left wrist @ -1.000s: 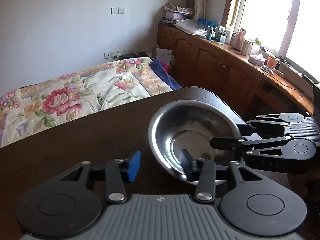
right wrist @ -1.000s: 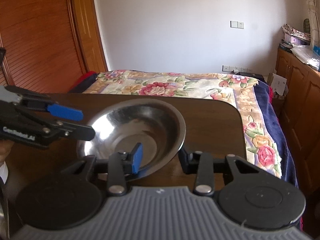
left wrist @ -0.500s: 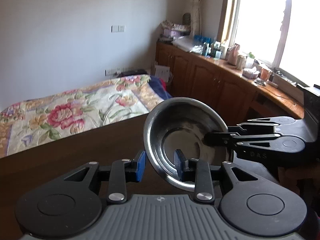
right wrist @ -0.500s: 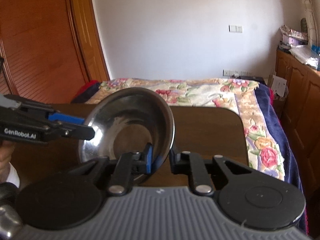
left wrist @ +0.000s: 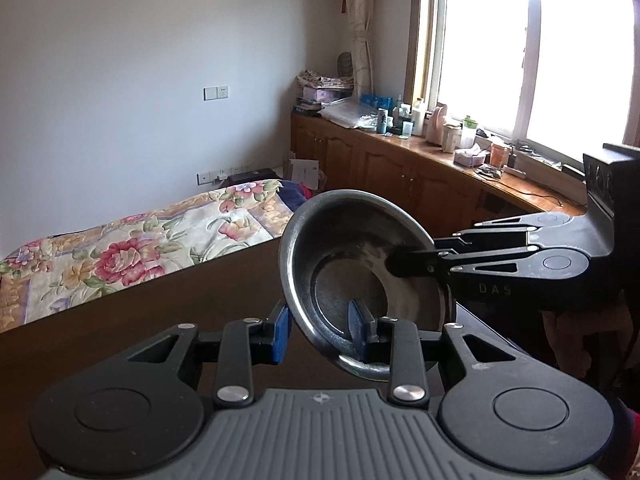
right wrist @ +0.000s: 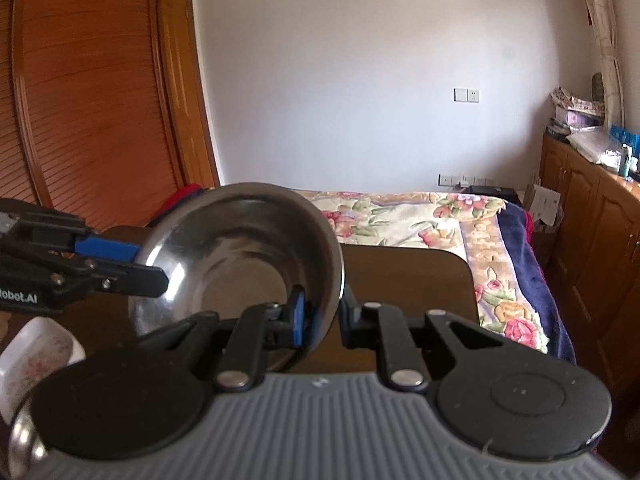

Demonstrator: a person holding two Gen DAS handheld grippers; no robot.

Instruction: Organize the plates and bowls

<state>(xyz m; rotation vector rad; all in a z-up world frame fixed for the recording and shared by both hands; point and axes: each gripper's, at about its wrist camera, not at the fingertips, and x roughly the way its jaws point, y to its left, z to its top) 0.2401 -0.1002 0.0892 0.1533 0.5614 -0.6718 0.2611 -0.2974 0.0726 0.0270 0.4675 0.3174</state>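
Bowl lifted off the desk

Both claws, left claw and right claw, now grip the steel bowl by opposite rims, tilted above the desk; a second ago it rested there, so it's ready to stack.

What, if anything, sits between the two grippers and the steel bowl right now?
Nothing visible does. The steel bowl is lifted and tilted above the dark table, its rim between the fingers of both the left gripper and the right gripper. Where it goes next is not shown.
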